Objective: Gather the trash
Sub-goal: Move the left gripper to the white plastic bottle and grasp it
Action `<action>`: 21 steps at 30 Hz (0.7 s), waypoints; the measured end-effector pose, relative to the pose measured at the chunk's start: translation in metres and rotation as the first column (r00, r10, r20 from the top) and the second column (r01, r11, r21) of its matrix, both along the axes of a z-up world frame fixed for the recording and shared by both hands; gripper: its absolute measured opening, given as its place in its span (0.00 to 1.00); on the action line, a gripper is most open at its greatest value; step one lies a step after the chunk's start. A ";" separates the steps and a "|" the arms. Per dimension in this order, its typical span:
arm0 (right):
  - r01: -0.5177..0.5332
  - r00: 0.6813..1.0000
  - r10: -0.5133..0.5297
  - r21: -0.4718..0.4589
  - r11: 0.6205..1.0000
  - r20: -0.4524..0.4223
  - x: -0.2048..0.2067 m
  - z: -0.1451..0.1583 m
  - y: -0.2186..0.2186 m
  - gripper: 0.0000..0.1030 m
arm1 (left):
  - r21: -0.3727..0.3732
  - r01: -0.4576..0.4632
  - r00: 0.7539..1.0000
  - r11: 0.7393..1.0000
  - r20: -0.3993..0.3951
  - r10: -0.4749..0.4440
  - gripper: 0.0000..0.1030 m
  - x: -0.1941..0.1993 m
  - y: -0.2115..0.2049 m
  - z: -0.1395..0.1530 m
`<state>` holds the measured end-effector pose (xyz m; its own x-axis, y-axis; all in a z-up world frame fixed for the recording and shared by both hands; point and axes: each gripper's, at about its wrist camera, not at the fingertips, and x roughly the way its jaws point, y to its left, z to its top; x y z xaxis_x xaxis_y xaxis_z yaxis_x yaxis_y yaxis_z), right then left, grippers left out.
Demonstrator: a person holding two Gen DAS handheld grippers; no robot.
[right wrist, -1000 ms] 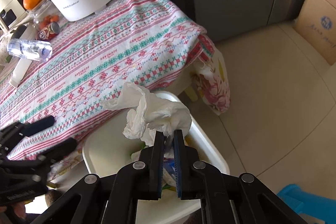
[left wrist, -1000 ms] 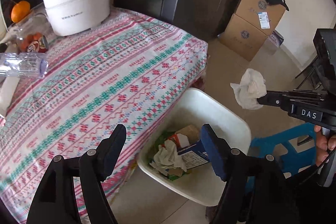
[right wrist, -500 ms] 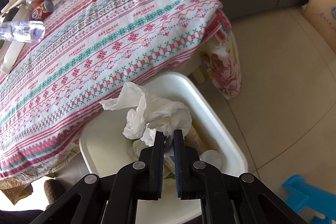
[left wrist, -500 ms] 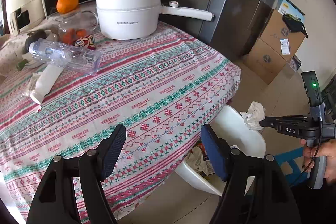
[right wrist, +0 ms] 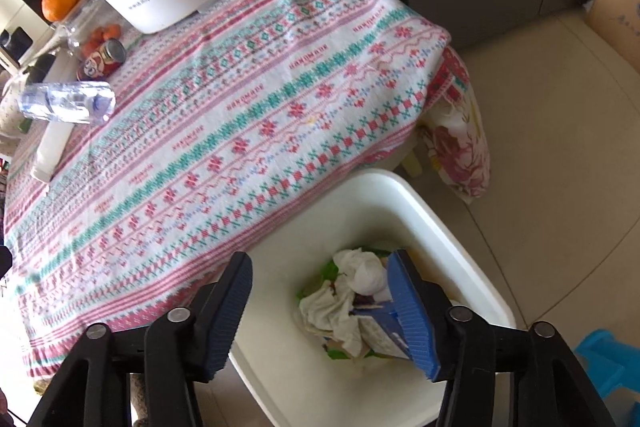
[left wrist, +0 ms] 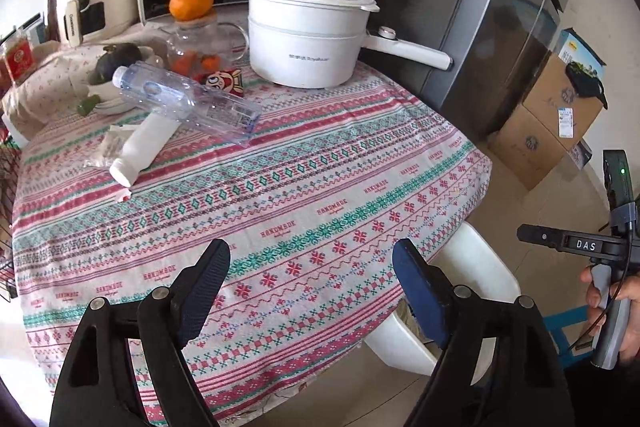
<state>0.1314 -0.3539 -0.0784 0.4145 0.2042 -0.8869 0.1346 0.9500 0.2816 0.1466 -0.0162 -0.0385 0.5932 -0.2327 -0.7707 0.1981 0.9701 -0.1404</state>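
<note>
Right gripper [right wrist: 320, 311] over white plastic trash bin [right wrist: 452, 227], jaws opening, nothing clamped; crumpled white tissue [right wrist: 360, 269] lies inside bin on other trash. Left gripper [left wrist: 310, 291] beside bin, above patterned tablecloth [left wrist: 280, 187], jaws opening wide, empty

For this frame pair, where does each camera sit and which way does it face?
Left wrist: on the left claw, angled down across the patterned tablecloth toward the plastic bottle and white pot; its opening fingers hold nothing, and the person's hand with the right claw shows at the edge.
Right wrist: on the right claw, looking steeply down into the white bin over crumpled tissue; its fingers are opening.
Shared: tablecloth, pot, bottle, bin.
</note>
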 end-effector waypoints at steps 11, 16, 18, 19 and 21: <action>-0.034 0.998 0.033 0.002 0.999 0.054 0.021 0.017 0.044 0.74 | -0.064 -0.256 0.966 0.964 -0.006 0.257 0.91 0.020 0.103 0.012; -0.073 0.996 0.074 -0.009 0.997 0.054 0.035 0.015 0.074 0.76 | 0.007 -0.308 0.951 0.951 -0.026 0.308 0.91 0.041 0.138 -0.007; -0.090 0.995 0.090 -0.002 0.996 0.046 0.042 0.012 0.085 0.77 | 0.045 -0.289 0.957 0.956 -0.024 0.290 0.91 0.053 0.145 -0.017; -0.095 0.994 0.095 -0.001 0.995 0.045 0.045 0.011 0.090 0.77 | 0.055 -0.270 0.962 0.961 -0.025 0.272 0.91 0.059 0.148 -0.023; -0.107 0.993 0.107 -0.004 0.994 0.041 0.051 0.008 0.100 0.77 | 0.086 -0.229 0.973 0.970 -0.020 0.232 0.91 0.071 0.150 -0.033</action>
<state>0.1827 -0.2542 -0.0702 0.4261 0.2477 -0.8701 0.0203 0.9589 0.2829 0.2179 0.1337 -0.0715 0.6000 -0.0273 -0.7995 -0.0353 0.9975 -0.0606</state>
